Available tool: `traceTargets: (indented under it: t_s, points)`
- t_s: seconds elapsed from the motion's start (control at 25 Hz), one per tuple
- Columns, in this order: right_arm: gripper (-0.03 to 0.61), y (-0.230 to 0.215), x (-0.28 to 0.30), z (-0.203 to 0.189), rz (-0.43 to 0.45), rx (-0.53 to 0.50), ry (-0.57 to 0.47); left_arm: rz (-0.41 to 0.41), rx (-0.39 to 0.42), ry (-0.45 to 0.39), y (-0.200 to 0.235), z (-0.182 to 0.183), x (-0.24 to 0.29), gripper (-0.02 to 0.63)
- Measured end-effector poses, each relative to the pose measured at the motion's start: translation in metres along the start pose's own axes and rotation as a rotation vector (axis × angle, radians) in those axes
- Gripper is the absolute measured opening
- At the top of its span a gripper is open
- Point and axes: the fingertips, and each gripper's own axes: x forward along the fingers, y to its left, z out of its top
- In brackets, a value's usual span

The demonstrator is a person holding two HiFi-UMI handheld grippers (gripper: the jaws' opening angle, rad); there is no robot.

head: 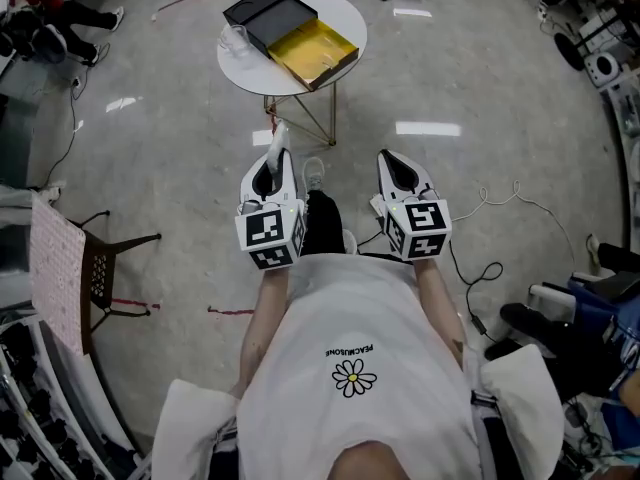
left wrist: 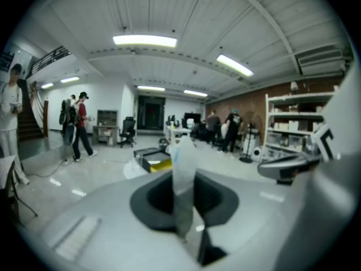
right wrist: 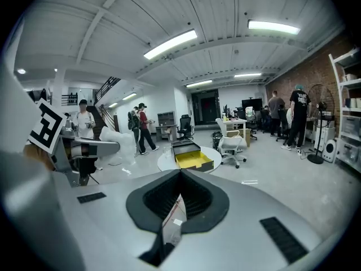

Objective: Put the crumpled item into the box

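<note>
crumpled plastic: light, soft; pinch a fold | left hand-held gripper grasps it | right hand-held gripper clenched, empty

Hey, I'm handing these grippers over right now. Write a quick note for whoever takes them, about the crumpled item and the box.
Left claw: shut on the crumpled item, a clear wrap sticking up past its tips.
Right claw: shut, empty.
Box: open, yellow inside, on the round table ahead, beside a black tray. Nothing visible in it.
Done: item is in hand.
Left: step to the table, bring the item over the box, release.
Note: a clear thing sits near the table's left edge; can't tell what it is.
</note>
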Motion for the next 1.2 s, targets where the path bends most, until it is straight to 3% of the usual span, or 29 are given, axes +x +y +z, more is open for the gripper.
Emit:
traceTargets:
  t_s: [0.36, 0.64, 0.92, 1.2]
  points:
    - [0.000, -0.025, 0.045, 0.009, -0.015, 0.017, -0.001, -0.050, 0.013, -0.005, 0.009, 0.017, 0.069, 0.041]
    - [0.000, -0.038, 0.112, 0.051, -0.023, -0.012, -0.052, -0.099, 0.009, 0.020, 0.030, 0.036, 0.147, 0.041]
    - [0.000, -0.068, 0.193, 0.105, -0.077, -0.002, -0.054, -0.141, 0.004, -0.023, 0.066, 0.088, 0.242, 0.041]
    - [0.000, -0.077, 0.273, 0.136, -0.077, -0.019, -0.023, -0.200, -0.001, 0.026, 0.092, 0.096, 0.319, 0.041]
